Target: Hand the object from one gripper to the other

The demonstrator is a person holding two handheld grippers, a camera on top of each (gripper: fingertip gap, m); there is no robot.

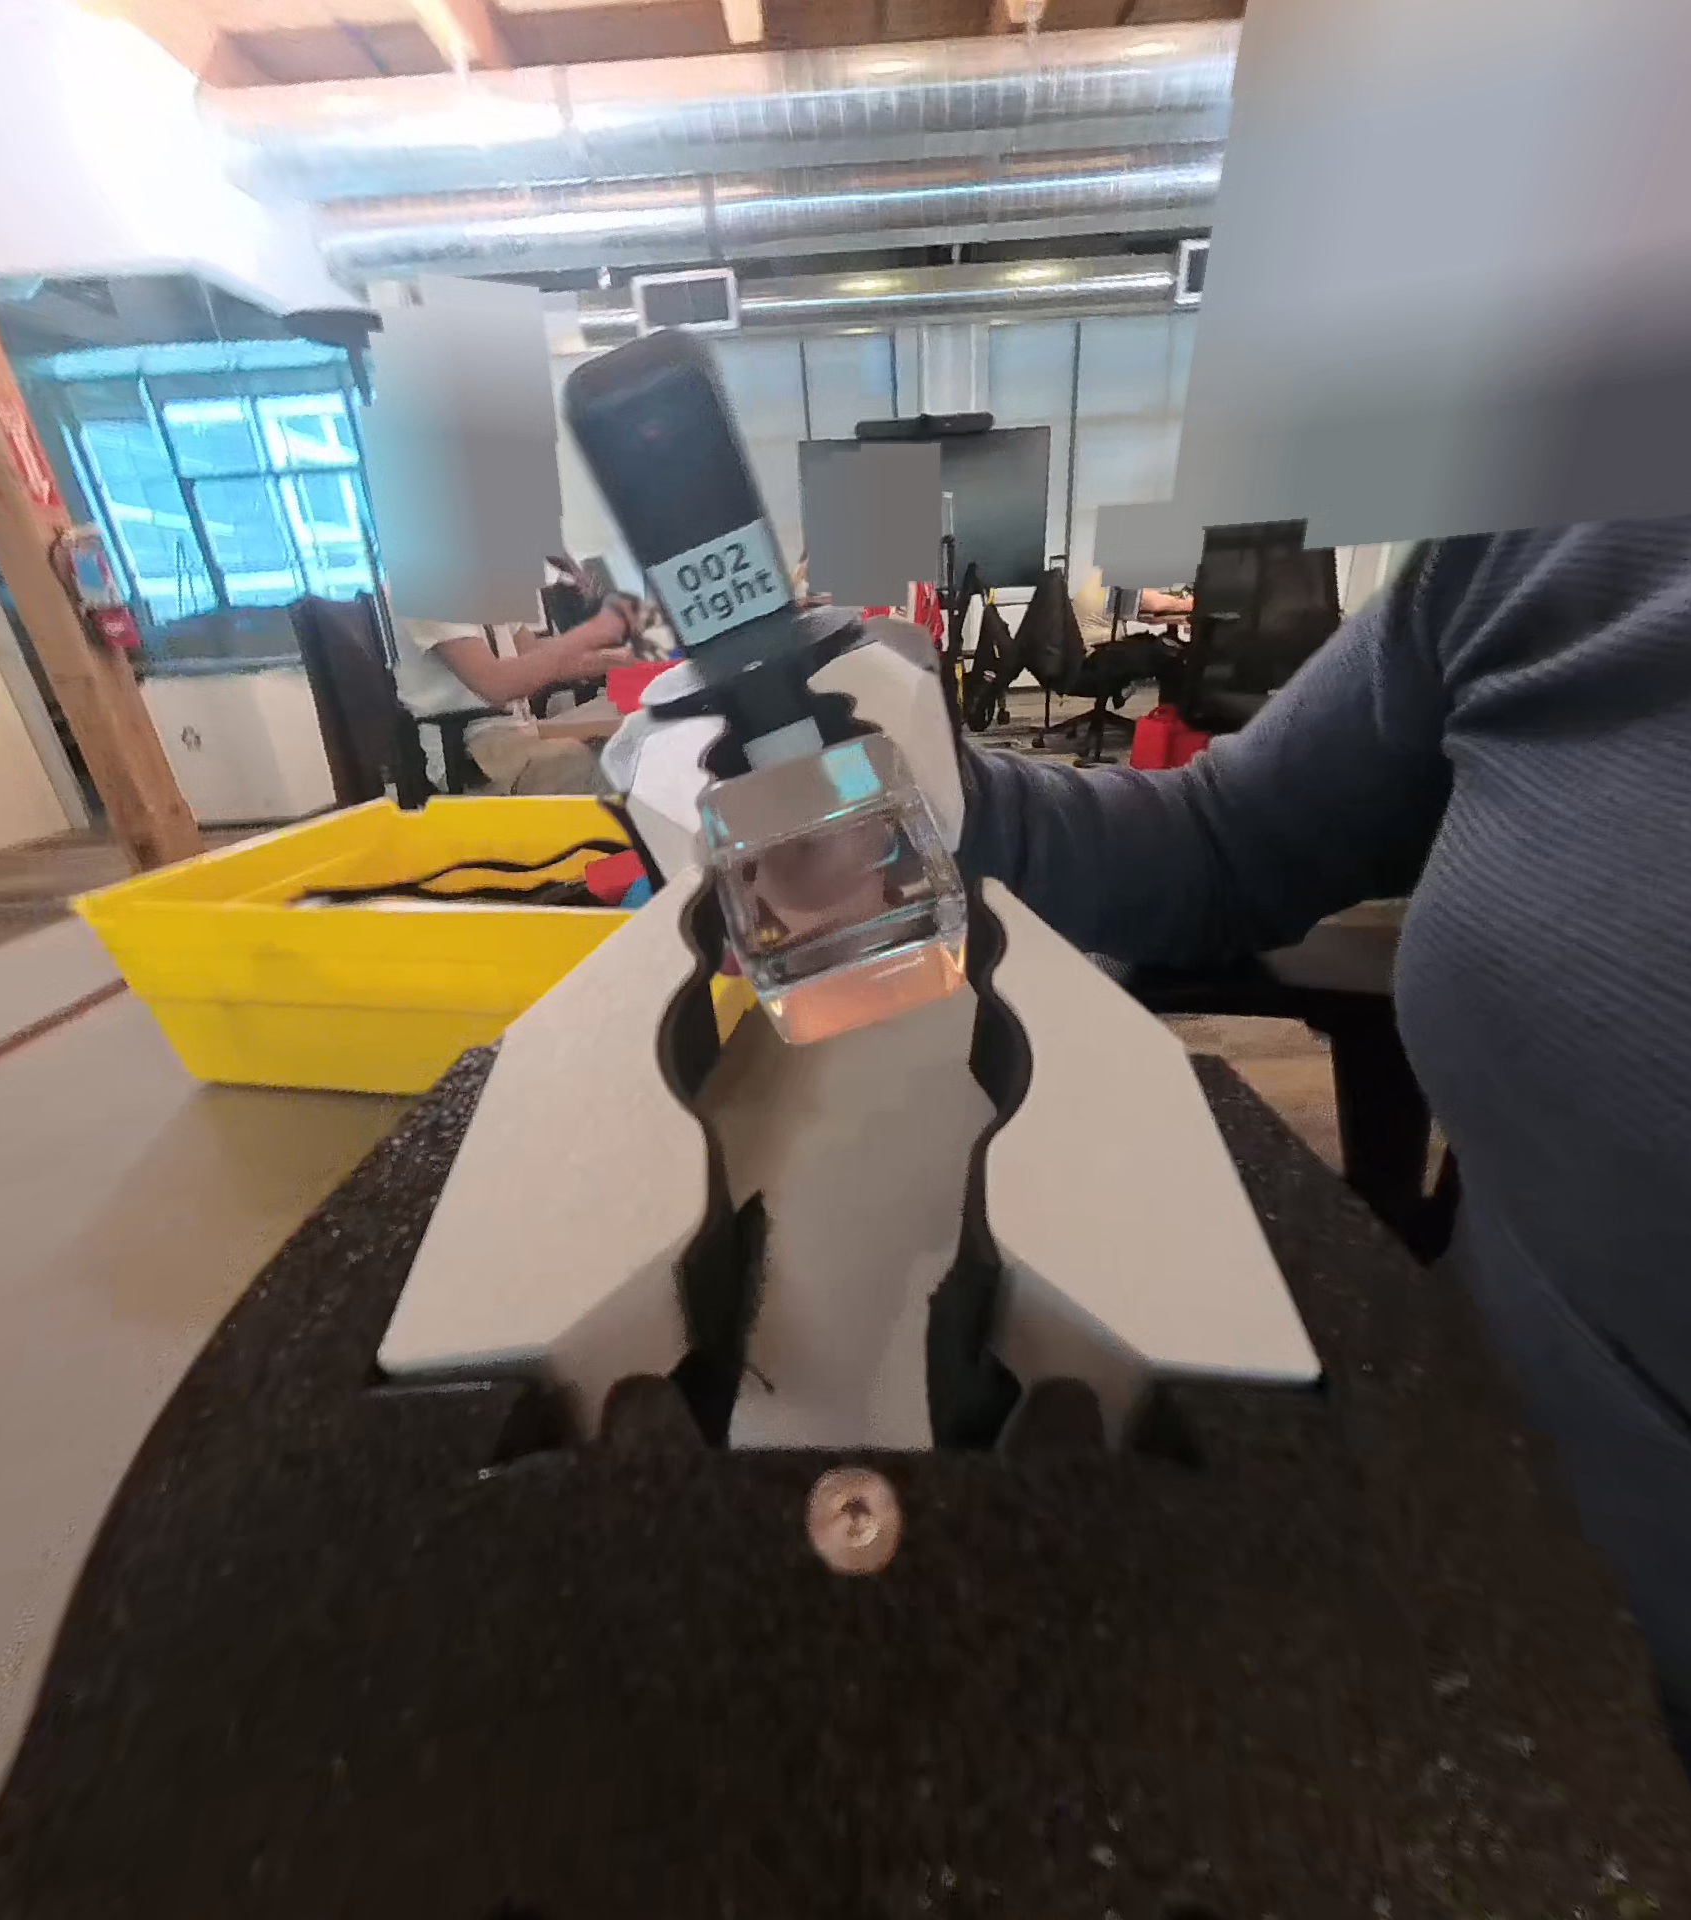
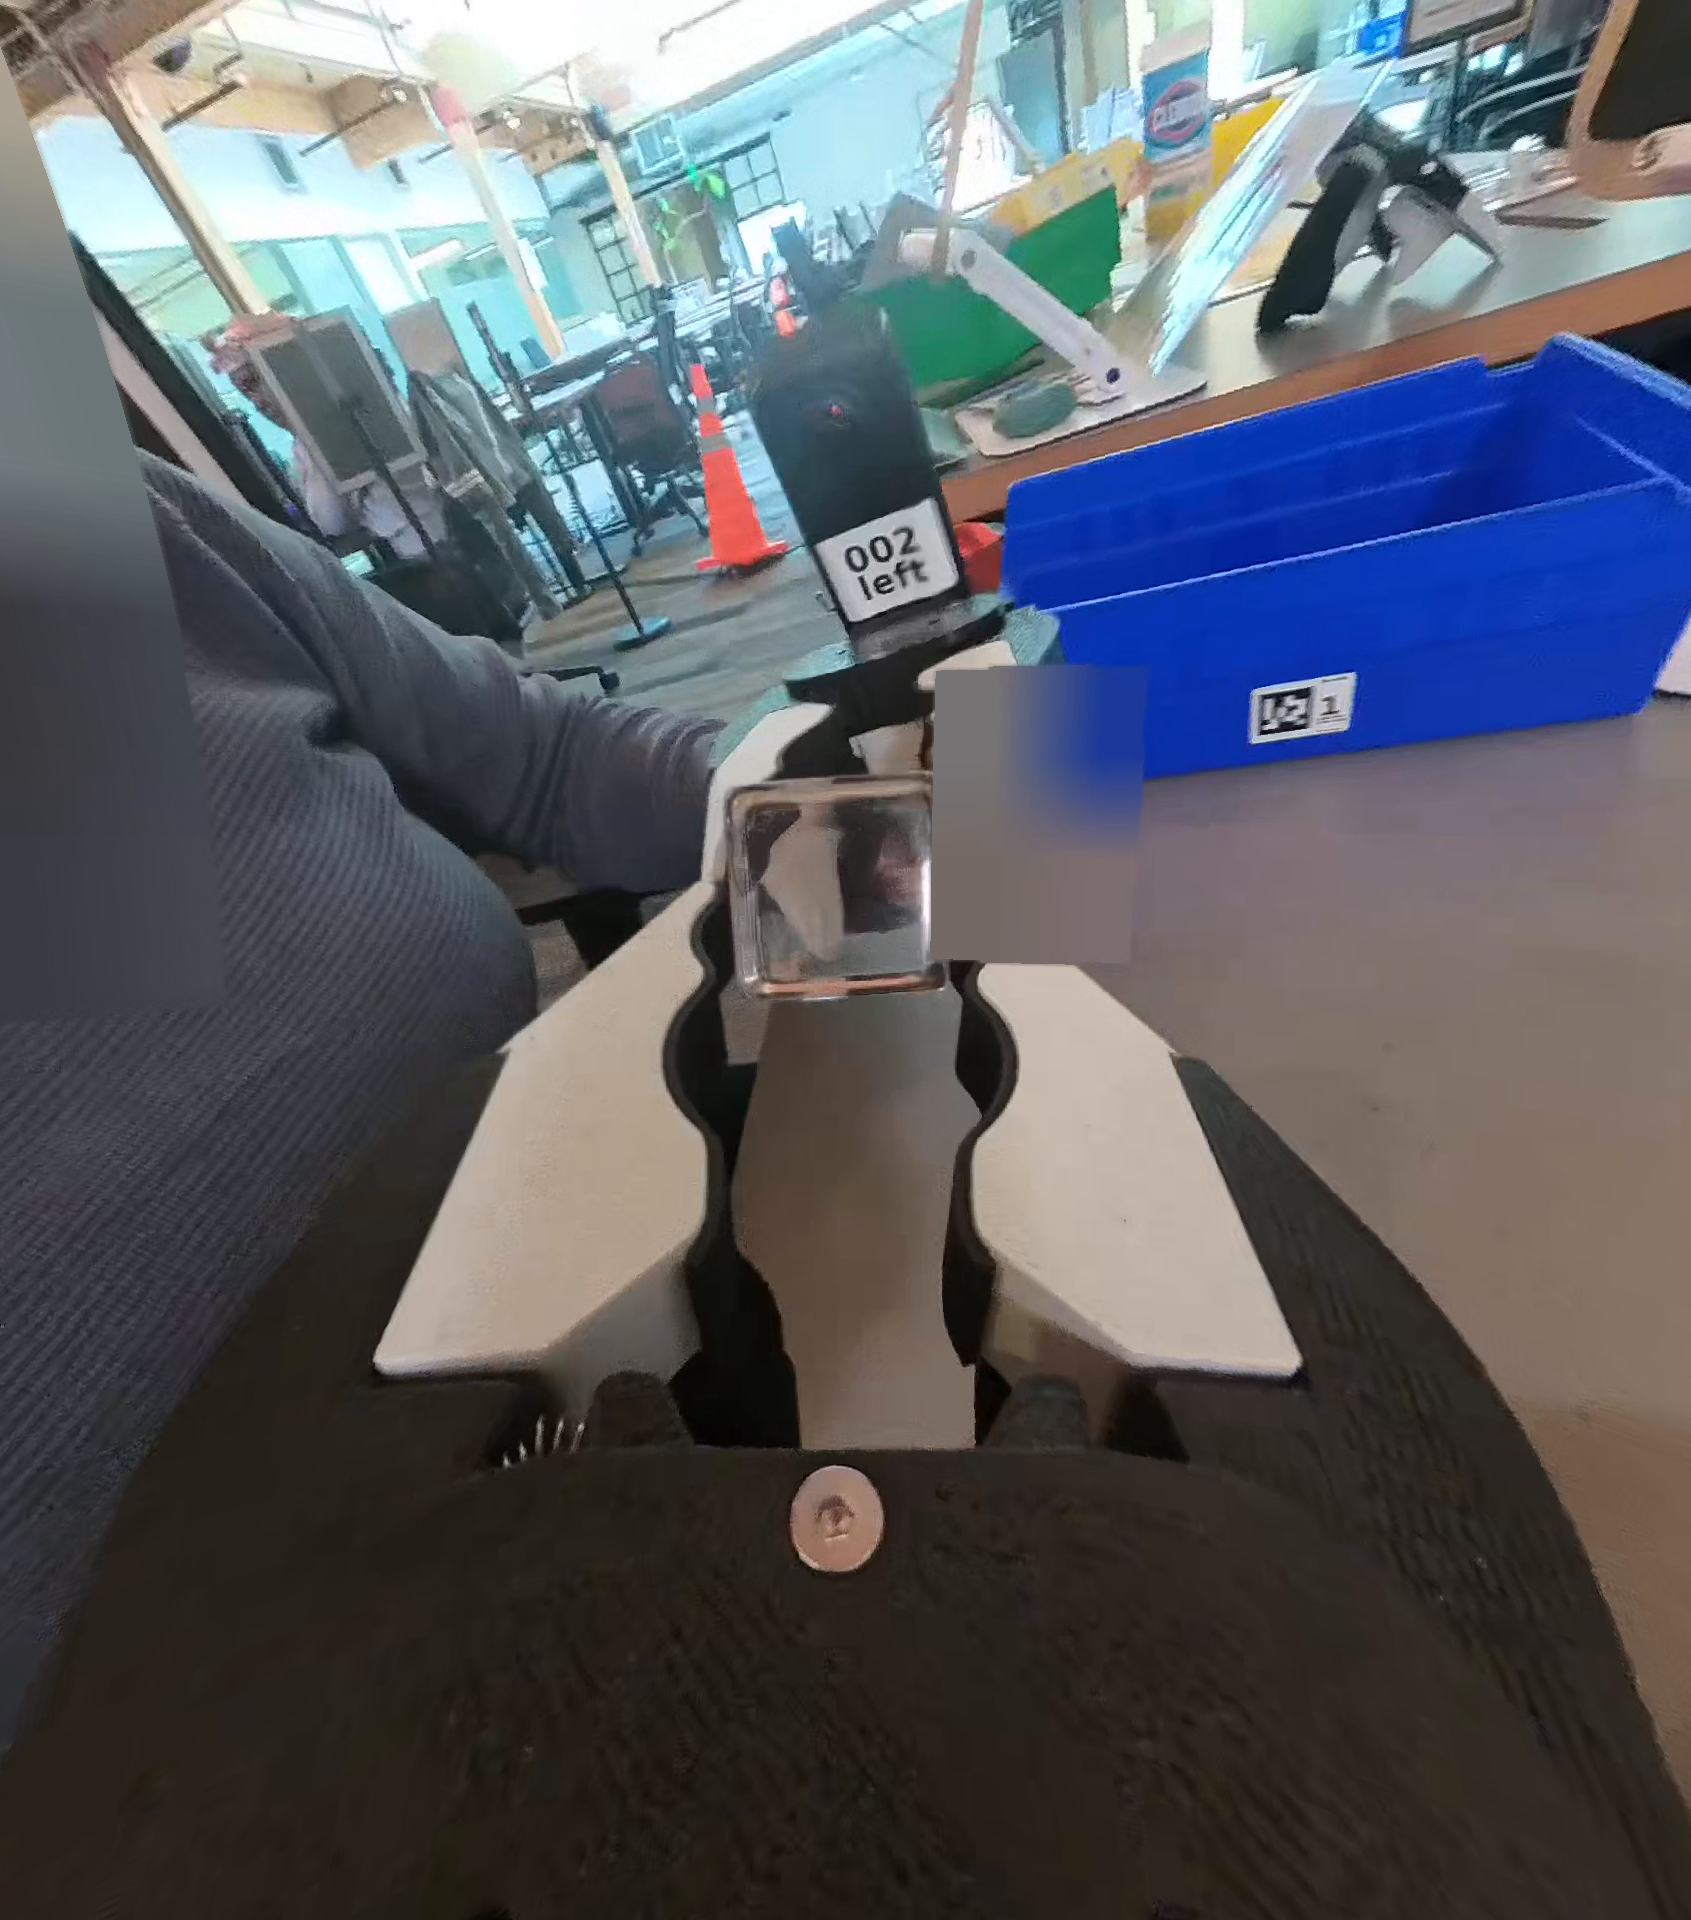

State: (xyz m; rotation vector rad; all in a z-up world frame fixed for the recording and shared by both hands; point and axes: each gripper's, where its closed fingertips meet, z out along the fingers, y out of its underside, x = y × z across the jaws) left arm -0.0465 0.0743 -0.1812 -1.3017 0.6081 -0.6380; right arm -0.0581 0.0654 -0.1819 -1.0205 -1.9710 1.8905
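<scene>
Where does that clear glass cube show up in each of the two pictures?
Left wrist view: the glass cube sits just above centre, at the tips of the near claw.
Right wrist view: the glass cube sits just above centre, at the tips of the near claw.
Shared landmark: the person's dark ribbed sleeve.

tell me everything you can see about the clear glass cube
The glass cube is a clear, solid-looking block with rounded edges, mirroring its surroundings. It is held in the air between both grippers' tips, slightly tilted in the left wrist view. Which gripper actually clamps it is unclear.
</scene>
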